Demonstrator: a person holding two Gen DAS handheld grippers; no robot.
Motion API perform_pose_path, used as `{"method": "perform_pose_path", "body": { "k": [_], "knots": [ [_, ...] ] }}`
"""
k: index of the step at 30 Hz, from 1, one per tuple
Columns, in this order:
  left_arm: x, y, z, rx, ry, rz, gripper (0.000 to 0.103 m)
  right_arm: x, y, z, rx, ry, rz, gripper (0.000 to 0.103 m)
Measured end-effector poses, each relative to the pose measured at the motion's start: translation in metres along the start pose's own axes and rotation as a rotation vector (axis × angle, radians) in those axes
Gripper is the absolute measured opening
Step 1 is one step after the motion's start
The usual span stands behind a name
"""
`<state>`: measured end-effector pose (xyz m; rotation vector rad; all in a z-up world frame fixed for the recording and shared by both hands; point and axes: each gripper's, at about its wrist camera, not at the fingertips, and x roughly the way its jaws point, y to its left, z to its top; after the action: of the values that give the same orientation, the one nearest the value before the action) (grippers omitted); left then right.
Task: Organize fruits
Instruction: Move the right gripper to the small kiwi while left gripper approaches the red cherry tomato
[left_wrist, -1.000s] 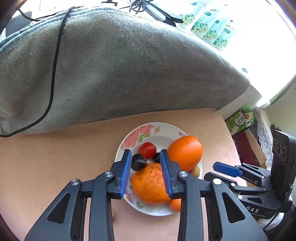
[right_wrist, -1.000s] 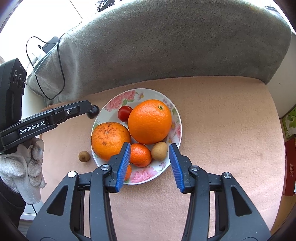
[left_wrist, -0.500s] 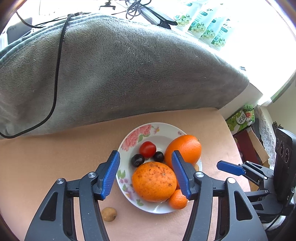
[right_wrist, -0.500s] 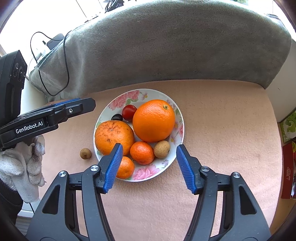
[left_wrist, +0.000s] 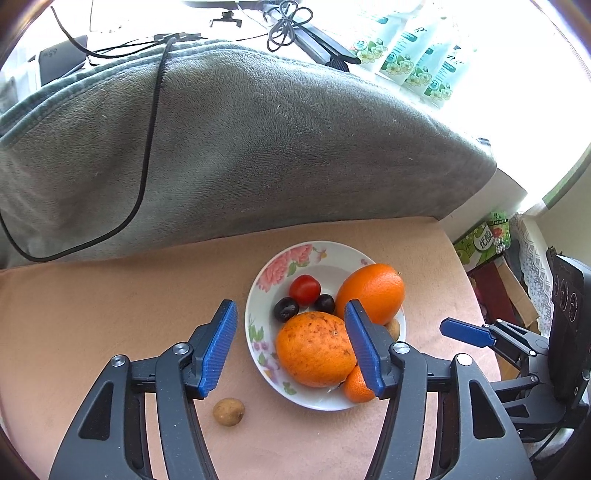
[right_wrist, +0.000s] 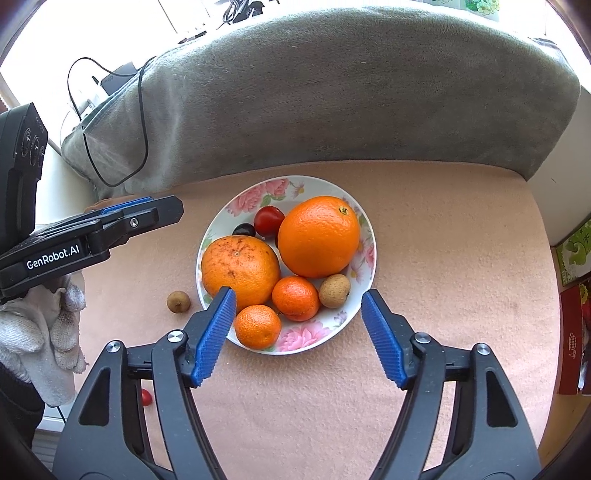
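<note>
Peach-coloured cloth (right_wrist: 443, 258) covers the surface we work on, and a grey blanket (right_wrist: 332, 92) bulks up along its far side with a black cable (left_wrist: 147, 147) trailing over it. Near the middle of the cloth sits a flowered plate (right_wrist: 295, 184) holding most of the fruit: a smooth large orange (right_wrist: 318, 236) on the right, a speckled orange (right_wrist: 240, 269) touching it on the left, two small mandarins at the near rim (right_wrist: 295, 298) (right_wrist: 258, 326), a brown longan (right_wrist: 334, 290) just right of them, a cherry tomato (right_wrist: 268, 220) at the far side and a dark grape (right_wrist: 244, 230) beside it. From the left wrist view we see a second dark grape (left_wrist: 324, 303) next to the first.

One loose longan (right_wrist: 178, 301) lies on the cloth just left of the plate, apart from its rim. A small red fruit (right_wrist: 146, 397) shows at the near left, partly hidden behind our right gripper's frame.

Our left gripper (left_wrist: 291, 347) hovers over the plate's left side with its fingers held moderately apart and nothing clasped; the speckled orange shows between the pads, but they do not press on it. Our right gripper (right_wrist: 299, 332) hangs over the near rim, its jaws opening wide and empty, the mandarins showing below the gap. A gloved hand (right_wrist: 40, 332) grips the left tool at the left edge
</note>
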<state>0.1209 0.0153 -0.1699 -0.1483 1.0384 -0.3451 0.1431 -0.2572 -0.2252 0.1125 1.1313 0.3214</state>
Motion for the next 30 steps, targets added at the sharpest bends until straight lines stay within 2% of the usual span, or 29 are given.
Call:
{"method": "perform_pose_path", "body": {
  "k": [17, 30],
  "knots": [
    [-0.036, 0.025, -0.036, -0.057, -0.033, 0.04, 0.06, -0.011, 0.037, -0.015, -0.065, -0.003, 0.073, 0.073],
    [-0.074, 0.059, -0.106, -0.164, -0.008, 0.085, 0.06, -0.007, 0.083, -0.024, -0.166, 0.023, 0.141, 0.073]
  ]
}}
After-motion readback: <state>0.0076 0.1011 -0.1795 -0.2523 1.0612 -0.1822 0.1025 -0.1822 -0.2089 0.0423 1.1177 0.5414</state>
